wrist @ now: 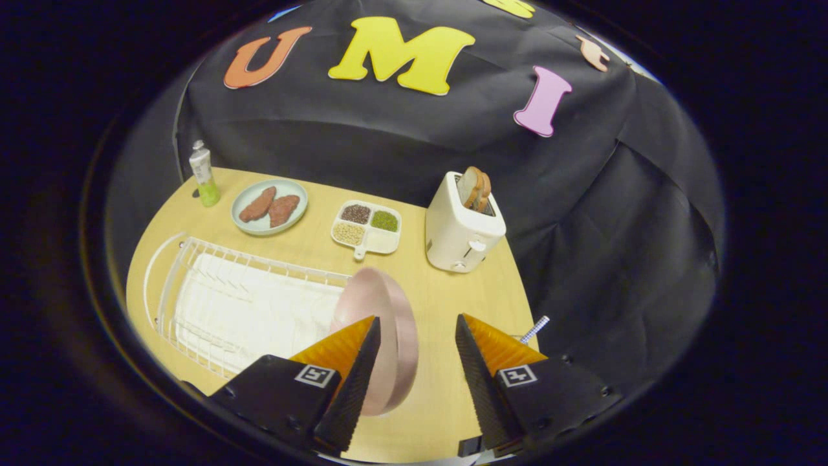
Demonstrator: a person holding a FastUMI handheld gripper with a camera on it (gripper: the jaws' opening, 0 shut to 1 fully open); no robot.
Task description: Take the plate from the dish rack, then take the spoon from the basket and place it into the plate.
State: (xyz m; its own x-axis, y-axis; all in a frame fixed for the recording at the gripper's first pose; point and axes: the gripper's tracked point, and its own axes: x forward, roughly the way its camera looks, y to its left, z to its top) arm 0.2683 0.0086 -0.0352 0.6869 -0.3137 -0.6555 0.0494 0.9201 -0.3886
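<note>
Wooden table (453, 285), one dish rack (246, 304), one pink plate (378, 310) (upright), tongs (417, 327) spread.

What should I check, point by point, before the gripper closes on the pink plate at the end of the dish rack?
1. Gripper open: ok, a wide gap lies between the fingers.
2. Pink plate between the fingers: ok in part; it stands on edge by the left finger, with its rim in the gap.
3. Both fingers touching the plate: not ok; the right finger stands apart from it.
4. Plate upright at the end of the white dish rack: ok.
5. Bare table to set the plate on: ok, ahead of the fingers, before the toaster.
6. Spoon and basket: cannot tell; a striped handle shows beyond the right finger.
</note>
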